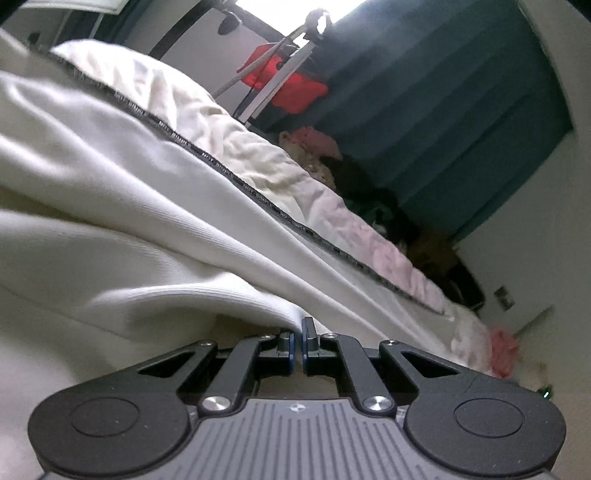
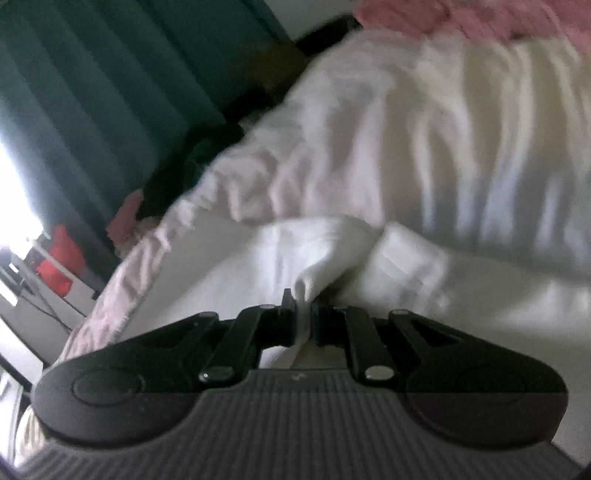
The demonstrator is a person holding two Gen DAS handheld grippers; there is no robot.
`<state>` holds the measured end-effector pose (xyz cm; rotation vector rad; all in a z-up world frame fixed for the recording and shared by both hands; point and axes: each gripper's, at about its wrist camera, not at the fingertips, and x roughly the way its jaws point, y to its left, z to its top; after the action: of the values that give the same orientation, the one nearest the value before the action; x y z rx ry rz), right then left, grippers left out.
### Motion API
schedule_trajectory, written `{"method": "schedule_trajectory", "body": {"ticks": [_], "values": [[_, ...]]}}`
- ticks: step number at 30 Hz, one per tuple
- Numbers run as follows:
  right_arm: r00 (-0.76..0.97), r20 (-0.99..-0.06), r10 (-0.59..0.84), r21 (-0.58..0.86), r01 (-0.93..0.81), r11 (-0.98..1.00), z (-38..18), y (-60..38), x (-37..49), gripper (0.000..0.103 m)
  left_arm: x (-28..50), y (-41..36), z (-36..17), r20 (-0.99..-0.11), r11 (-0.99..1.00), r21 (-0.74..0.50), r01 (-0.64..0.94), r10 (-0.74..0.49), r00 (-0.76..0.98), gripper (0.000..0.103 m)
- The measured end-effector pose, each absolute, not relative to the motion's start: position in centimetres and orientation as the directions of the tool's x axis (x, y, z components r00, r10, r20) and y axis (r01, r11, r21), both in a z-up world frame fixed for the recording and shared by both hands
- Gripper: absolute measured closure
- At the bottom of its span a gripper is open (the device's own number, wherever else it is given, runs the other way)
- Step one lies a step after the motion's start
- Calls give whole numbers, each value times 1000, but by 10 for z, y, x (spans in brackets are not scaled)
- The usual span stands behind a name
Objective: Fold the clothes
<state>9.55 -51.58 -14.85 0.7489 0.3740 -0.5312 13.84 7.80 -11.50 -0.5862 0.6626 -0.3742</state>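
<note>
A white ribbed garment [image 1: 122, 206] with a black printed tape seam [image 1: 207, 158] fills the left wrist view, stretched over a cream and pink bedsheet [image 1: 258, 155]. My left gripper [image 1: 298, 334] is shut on a fold of this white garment at its lower edge. In the right wrist view the same white garment [image 2: 424, 140] spreads across the frame, blurred. My right gripper [image 2: 303, 308] is shut on a bunched corner of the white garment [image 2: 314, 280], cloth showing between the jaws.
A teal curtain [image 1: 443, 122] hangs behind the bed. A pile of dark and pink clothes [image 1: 351, 177] lies along the far bed edge. A red cloth [image 1: 291, 88] hangs on a rack by the window. Pink fabric [image 2: 480, 18] lies at the top right.
</note>
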Motion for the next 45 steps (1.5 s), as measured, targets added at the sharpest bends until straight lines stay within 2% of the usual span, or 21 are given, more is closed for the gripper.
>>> {"method": "schedule_trajectory", "body": {"ticks": [4, 6, 9, 10, 11, 12, 13, 14, 15, 16, 18, 19, 24, 26, 30, 34, 45], "values": [[801, -475, -364, 539, 592, 599, -138, -511, 88, 92, 127, 71, -104, -485, 802, -575, 162, -493, 723, 99], [777, -507, -373, 472, 612, 634, -147, -509, 94, 92, 117, 65, -99, -511, 829, -532, 174, -478, 714, 99], [756, -522, -395, 339, 609, 717, -154, -495, 107, 88, 108, 52, -95, -554, 877, -443, 184, -429, 714, 91], [751, -522, -405, 299, 606, 738, -151, -490, 109, 85, 104, 49, -93, -561, 884, -429, 185, -421, 713, 85], [747, -524, -410, 267, 601, 753, -147, -486, 110, 82, 98, 47, -91, -566, 892, -411, 188, -411, 715, 71], [744, -526, -412, 245, 597, 764, -141, -482, 108, 72, 87, 47, -86, -566, 902, -386, 193, -397, 722, 61], [745, -527, -409, 231, 588, 775, -136, -477, 105, 57, 76, 46, -82, -567, 913, -360, 193, -378, 732, 42], [756, -519, -400, 227, 573, 787, -130, -472, 101, 49, 68, 43, -78, -567, 927, -328, 184, -349, 746, 27], [770, -504, -391, 227, 554, 801, -124, -467, 96, 36, 61, 40, -75, -568, 938, -300, 175, -323, 757, 22], [784, -491, -379, 227, 535, 814, -117, -460, 90, 31, 55, 37, -74, -570, 945, -282, 166, -304, 763, 16], [811, -471, -347, 231, 493, 839, -100, -444, 79, 31, 44, 33, -75, -581, 955, -257, 146, -274, 766, 9], [823, -461, -331, 232, 472, 851, -92, -436, 74, 31, 38, 32, -76, -588, 961, -244, 133, -256, 767, 1], [861, -447, -245, 178, 354, 918, -57, -378, 41, 31, 13, 21, -97, -628, 995, -94, -13, -49, 777, 0], [865, -459, -204, 142, 298, 944, -48, -352, 25, 31, 11, 19, -106, -633, 992, -77, -101, 30, 774, 0], [868, -472, -155, 103, 229, 968, -39, -318, -3, 31, 10, 16, -112, -616, 990, -61, -123, 60, 785, 0], [872, -475, -114, 146, 206, 968, -38, -311, -18, 31, 4, 8, -122, -574, 993, -2, -117, 95, 813, 0], [861, -498, -106, 121, 190, 974, -47, -298, -16, 31, 1, 8, -127, -550, 993, -12, -119, 93, 830, 0]]}}
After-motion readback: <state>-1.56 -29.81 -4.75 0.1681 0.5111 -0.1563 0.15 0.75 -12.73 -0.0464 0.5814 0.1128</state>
